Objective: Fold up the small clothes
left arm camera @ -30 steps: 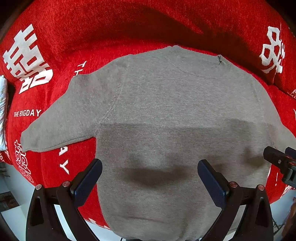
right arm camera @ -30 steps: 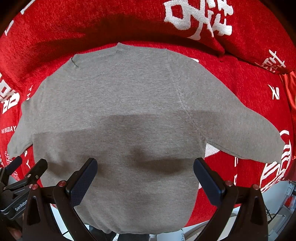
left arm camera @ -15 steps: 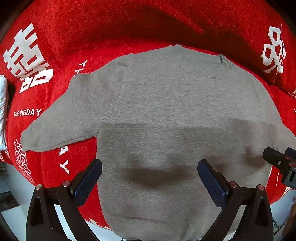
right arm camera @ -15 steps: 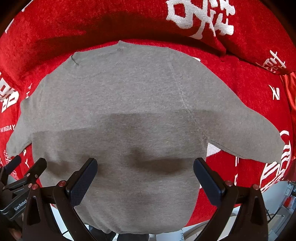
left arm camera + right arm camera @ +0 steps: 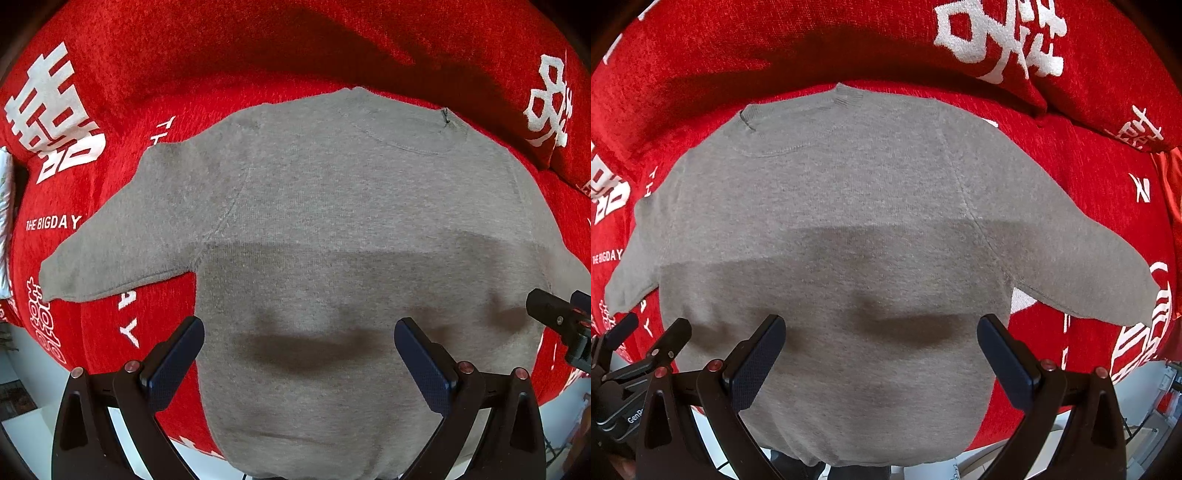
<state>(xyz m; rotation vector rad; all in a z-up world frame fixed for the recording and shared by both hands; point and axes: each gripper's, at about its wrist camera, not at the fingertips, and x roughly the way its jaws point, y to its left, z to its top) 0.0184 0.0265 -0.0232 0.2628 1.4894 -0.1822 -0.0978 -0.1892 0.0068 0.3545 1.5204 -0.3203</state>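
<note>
A small grey knitted sweater (image 5: 332, 229) (image 5: 849, 221) lies flat and face up on a red cover, collar at the far side, both sleeves spread out to the sides, hem hanging over the near edge. My left gripper (image 5: 299, 354) hovers open above the lower body of the sweater, nothing between its fingers. My right gripper (image 5: 881, 350) is open too, over the same lower part. In the left wrist view the right gripper's tip (image 5: 554, 317) shows at the right edge; in the right wrist view the left gripper (image 5: 646, 350) shows at the lower left.
The red plush cover (image 5: 110, 92) (image 5: 1089, 166) with white characters and the words "THE BIGDAY" spreads under and behind the sweater, rising into a cushion at the back. Pale floor (image 5: 29, 424) shows below the near edge.
Both views have shifted very slightly; the sweater and the open grippers keep almost the same places.
</note>
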